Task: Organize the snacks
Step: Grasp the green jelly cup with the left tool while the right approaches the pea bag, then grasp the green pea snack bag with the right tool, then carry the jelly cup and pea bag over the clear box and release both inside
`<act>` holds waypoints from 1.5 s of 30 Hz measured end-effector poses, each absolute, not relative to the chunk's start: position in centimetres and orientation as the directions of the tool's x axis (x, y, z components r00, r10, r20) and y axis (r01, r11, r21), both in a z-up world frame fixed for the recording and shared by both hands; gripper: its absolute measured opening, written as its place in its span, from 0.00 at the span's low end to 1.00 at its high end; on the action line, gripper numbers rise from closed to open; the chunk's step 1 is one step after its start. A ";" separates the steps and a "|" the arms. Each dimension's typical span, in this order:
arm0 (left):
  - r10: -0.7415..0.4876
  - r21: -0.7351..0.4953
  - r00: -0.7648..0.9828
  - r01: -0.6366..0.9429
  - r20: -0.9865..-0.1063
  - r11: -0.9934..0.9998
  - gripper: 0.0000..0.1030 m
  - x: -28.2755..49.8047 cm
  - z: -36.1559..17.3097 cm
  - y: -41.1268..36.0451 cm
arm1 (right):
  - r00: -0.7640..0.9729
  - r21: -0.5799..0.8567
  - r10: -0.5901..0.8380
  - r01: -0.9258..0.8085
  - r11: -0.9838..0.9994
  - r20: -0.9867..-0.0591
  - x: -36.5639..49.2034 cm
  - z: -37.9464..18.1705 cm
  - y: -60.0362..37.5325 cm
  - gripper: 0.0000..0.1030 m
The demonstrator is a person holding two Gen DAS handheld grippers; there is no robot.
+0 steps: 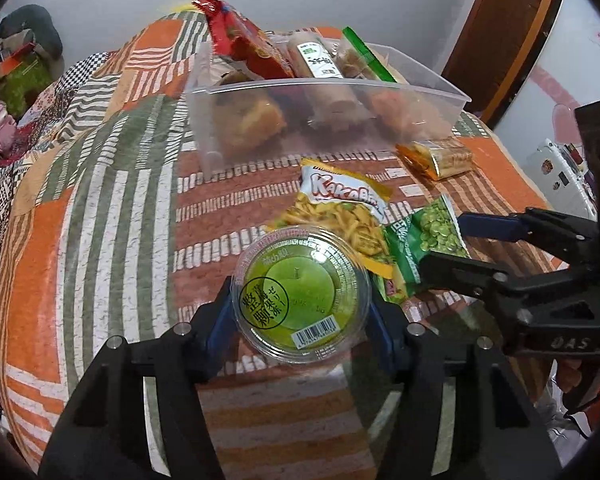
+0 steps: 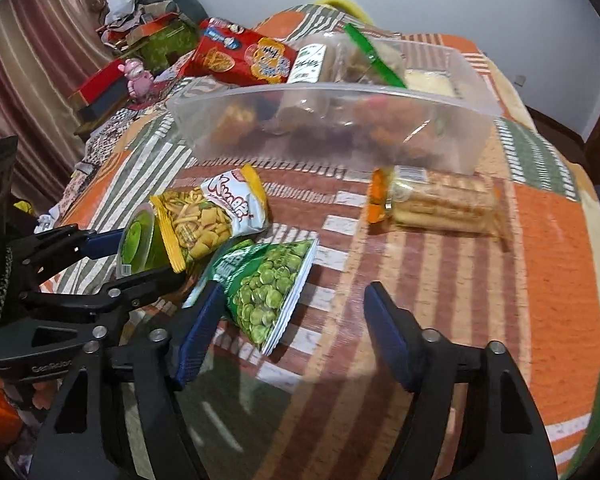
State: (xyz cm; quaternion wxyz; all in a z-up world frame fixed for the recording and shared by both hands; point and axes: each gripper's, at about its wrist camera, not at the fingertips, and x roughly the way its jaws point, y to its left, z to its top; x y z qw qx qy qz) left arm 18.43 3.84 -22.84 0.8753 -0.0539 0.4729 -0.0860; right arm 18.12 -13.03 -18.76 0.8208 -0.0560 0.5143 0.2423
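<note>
Both tools down on the snacks, bin not yet loaded.
Left tool point(image 1: 300, 312) pinches the green jelly cup point(image 1: 300, 296); right tool point(image 2: 296, 332) half-open, pea bag point(image 2: 268, 292) beside its left finger, ungripped. Risk: slick round cup slips out; clear bin point(image 1: 440, 84) sits ahead.

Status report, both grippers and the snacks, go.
Left gripper closed around green jelly cup. Right gripper open beside green pea bag. Yellow snack bag overlaps the cup's rim.
</note>
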 end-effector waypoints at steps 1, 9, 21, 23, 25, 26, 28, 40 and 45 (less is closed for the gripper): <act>-0.199 -0.176 0.538 0.096 -0.819 0.980 0.57 18.4 -22.8 3.9 | 0.345 0.171 0.351 -0.457 0.873 -0.871 18.2 -18.9 -13.0 0.58; -0.172 -0.162 0.555 0.068 -0.814 0.984 0.56 17.6 -21.9 4.9 | 0.340 0.203 0.390 -0.472 0.858 -0.856 18.3 -18.7 -12.7 0.25; -0.149 -0.126 0.631 0.082 -0.762 0.989 0.56 17.4 -17.7 4.4 | 0.451 0.140 0.359 -0.450 0.882 -0.817 17.9 -16.1 -14.9 0.19; -0.150 -0.123 0.640 0.087 -0.754 0.989 0.56 17.7 -17.0 4.4 | 0.464 0.139 0.359 -0.442 0.886 -0.810 18.1 -15.6 -15.3 0.19; -0.153 -0.125 0.649 0.090 -0.745 0.988 0.56 18.1 -16.3 4.2 | 0.483 0.136 0.356 -0.432 0.891 -0.800 18.3 -15.1 -15.7 0.19; -0.156 -0.127 0.653 0.091 -0.741 0.988 0.56 18.4 -16.0 4.1 | 0.493 0.136 0.355 -0.426 0.895 -0.794 18.5 -14.7 -16.0 0.19; -0.157 -0.129 0.664 0.092 -0.731 0.987 0.56 19.0 -15.4 4.1 | 0.512 0.136 0.355 -0.416 0.899 -0.782 18.9 -14.0 -16.4 0.19; -0.155 -0.117 0.711 0.102 -0.685 0.988 0.56 23.8 -13.0 3.2 | 0.609 0.125 0.352 -0.383 0.915 -0.711 22.3 -10.7 -17.5 0.19; -0.155 -0.118 0.705 0.102 -0.692 0.988 0.56 26.2 -13.4 3.0 | 0.627 0.121 0.357 -0.387 0.914 -0.693 24.1 -10.3 -17.1 0.19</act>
